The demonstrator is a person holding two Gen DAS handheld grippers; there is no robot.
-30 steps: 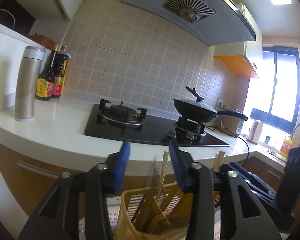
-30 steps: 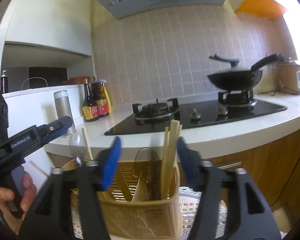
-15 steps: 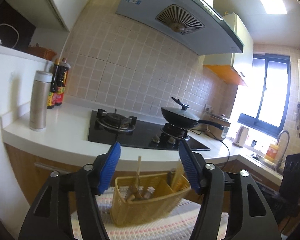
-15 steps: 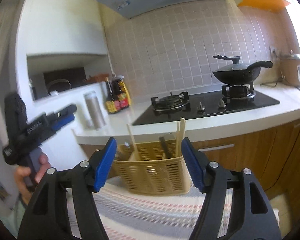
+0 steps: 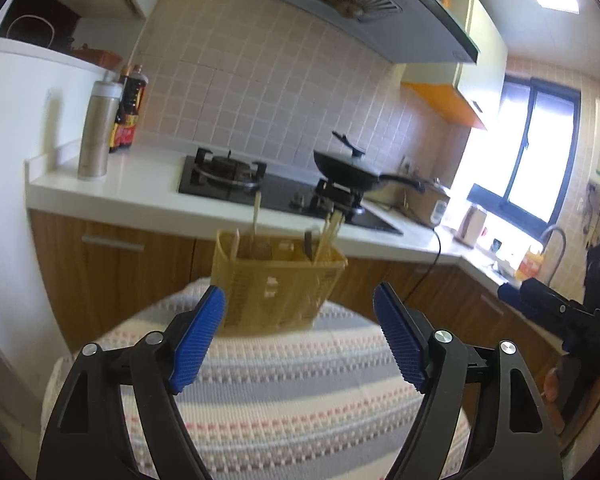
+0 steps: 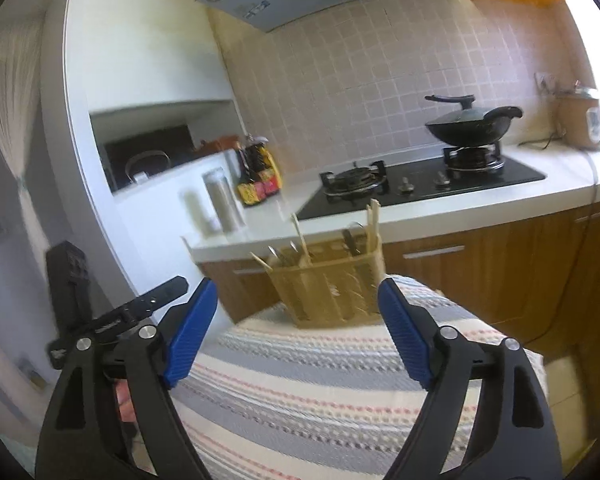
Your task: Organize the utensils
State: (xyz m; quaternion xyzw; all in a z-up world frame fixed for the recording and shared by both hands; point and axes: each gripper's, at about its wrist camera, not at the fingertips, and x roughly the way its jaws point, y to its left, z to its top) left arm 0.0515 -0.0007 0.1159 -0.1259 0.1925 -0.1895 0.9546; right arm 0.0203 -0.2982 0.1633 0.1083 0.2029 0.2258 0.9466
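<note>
A yellow plastic utensil basket (image 5: pixel 278 280) (image 6: pixel 332 292) stands at the far edge of a round table with a striped cloth (image 5: pixel 284 392) (image 6: pixel 340 392). Wooden chopsticks (image 5: pixel 330 232) (image 6: pixel 374 222) and dark-handled utensils stick up out of it. My left gripper (image 5: pixel 298 338) is well back from the basket, its jaws opening with nothing between them. My right gripper (image 6: pixel 296 334) also hangs back over the cloth, jaws opening and empty. Each gripper shows in the other's view: the right one (image 5: pixel 556 316) at the right edge, the left one (image 6: pixel 116 320) at the left with a hand under it.
Behind the table runs a white counter (image 5: pixel 140 184) with a black gas hob (image 5: pixel 268 188), a lidded wok (image 5: pixel 352 168), a steel flask (image 5: pixel 98 132) and sauce bottles (image 6: pixel 258 176). Wooden cabinets (image 6: pixel 480 272) stand below. A sink tap (image 5: pixel 554 240) is by the window.
Both grippers have pulled back from right over the basket to well behind it above the cloth, and both sets of jaws have spread wider. The basket stays on the table.
</note>
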